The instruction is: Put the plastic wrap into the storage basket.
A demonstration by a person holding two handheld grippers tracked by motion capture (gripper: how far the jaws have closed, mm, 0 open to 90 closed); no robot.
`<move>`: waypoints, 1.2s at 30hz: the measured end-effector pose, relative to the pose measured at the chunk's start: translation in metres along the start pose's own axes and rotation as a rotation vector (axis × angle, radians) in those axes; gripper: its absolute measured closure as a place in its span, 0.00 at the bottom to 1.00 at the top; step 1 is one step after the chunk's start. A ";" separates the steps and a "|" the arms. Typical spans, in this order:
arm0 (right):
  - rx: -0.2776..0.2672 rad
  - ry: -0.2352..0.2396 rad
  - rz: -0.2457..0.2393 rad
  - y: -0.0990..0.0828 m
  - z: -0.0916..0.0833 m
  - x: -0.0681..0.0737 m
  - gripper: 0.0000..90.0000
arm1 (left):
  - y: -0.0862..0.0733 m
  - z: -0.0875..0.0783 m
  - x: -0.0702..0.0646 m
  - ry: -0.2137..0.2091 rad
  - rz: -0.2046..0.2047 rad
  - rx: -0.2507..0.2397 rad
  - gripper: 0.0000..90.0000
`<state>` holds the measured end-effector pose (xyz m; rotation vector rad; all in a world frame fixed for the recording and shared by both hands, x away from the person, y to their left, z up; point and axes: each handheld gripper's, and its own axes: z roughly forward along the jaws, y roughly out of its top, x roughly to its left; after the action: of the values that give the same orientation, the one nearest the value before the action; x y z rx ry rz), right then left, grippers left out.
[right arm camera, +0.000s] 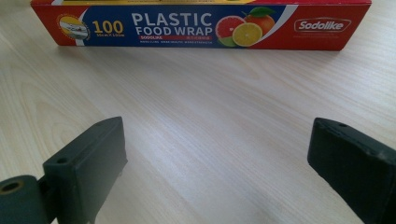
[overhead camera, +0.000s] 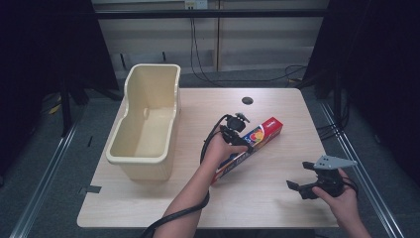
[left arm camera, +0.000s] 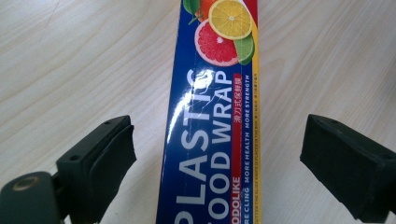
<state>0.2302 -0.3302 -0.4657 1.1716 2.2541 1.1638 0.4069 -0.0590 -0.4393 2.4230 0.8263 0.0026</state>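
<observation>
Black jaws of my right gripper (right arm camera: 215,172) stand wide apart over bare wooden table (right arm camera: 210,116), holding nothing. Ahead of them lies the plastic food wrap box (right arm camera: 201,25). My left gripper (left arm camera: 215,163) is spread wide too, with that box between its jaws, not touching. Far beyond sits a cream plastic tub (overhead camera: 146,119).

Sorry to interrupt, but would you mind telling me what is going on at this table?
A person holds a pair of tongs in each hand over a wooden table. The left tongs are open and straddle a box of plastic food wrap lying flat, not yet closed on it. The right tongs are open too, held off to the side. A cream plastic tub stands empty at the left.
</observation>
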 end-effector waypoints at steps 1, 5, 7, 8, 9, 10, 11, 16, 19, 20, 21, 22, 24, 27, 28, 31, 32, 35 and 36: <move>-0.004 -0.002 -0.005 0.000 0.000 0.000 0.05 | 0.001 0.001 0.000 0.005 -0.001 -0.002 0.11; -0.005 0.002 -0.006 0.000 0.000 0.000 0.05 | 0.003 0.005 0.000 0.021 0.010 0.011 0.14; -0.006 0.001 -0.005 0.000 0.000 -0.001 0.05 | 0.004 0.006 0.000 0.021 0.024 0.021 0.14; -0.006 0.002 -0.005 0.000 0.000 -0.001 0.05 | 0.005 0.006 -0.001 0.020 0.018 0.014 0.15; -0.004 0.001 -0.002 0.000 0.000 0.000 0.05 | 0.005 0.007 -0.001 0.026 0.014 0.019 0.16; -0.004 -0.001 -0.001 0.000 0.000 -0.001 0.05 | 0.006 0.007 -0.001 0.020 0.017 0.016 0.16; -0.006 -0.003 0.000 0.000 0.000 -0.001 0.05 | 0.006 0.007 0.000 0.007 0.020 0.018 0.17; -0.007 -0.001 0.000 0.000 0.000 -0.001 0.05 | 0.008 0.011 0.000 -0.001 0.018 0.048 0.21; -0.007 -0.002 0.003 0.000 -0.001 -0.001 0.05 | 0.007 0.014 0.002 0.002 0.011 0.055 0.22; -0.007 -0.001 0.005 0.000 -0.001 -0.001 0.05 | 0.007 0.015 0.003 -0.004 0.005 0.065 0.24; -0.007 -0.001 0.006 0.000 -0.001 -0.001 0.05 | 0.007 0.016 0.004 -0.005 0.001 0.074 0.25; -0.010 0.000 0.003 0.000 -0.001 -0.001 0.05 | 0.007 0.017 0.004 -0.004 -0.004 0.079 0.26; -0.009 -0.001 0.006 0.000 -0.001 -0.001 0.05 | 0.007 0.019 0.003 0.000 0.001 0.071 0.27; -0.012 -0.001 0.002 0.000 -0.001 -0.002 0.05 | 0.008 0.020 0.003 -0.009 0.027 0.085 0.30; -0.012 0.001 0.002 0.000 -0.001 -0.002 0.05 | 0.008 0.021 0.003 -0.010 0.013 0.081 0.30; -0.012 0.000 0.001 0.000 -0.002 -0.002 0.05 | 0.008 0.023 0.003 -0.007 0.011 0.105 0.31; -0.011 -0.001 0.004 0.000 -0.002 -0.001 0.05 | 0.008 0.024 0.003 -0.009 0.008 0.111 0.31; -0.011 0.004 0.006 0.001 -0.001 -0.001 0.05 | 0.009 0.026 0.003 -0.013 0.009 0.119 0.33; -0.012 0.000 0.006 0.001 -0.001 -0.001 0.05 | 0.009 0.026 0.003 -0.011 0.002 0.128 0.33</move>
<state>0.2302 -0.3313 -0.4645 1.1738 2.2420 1.1785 0.4188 -0.0770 -0.4568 2.5408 0.8429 -0.0643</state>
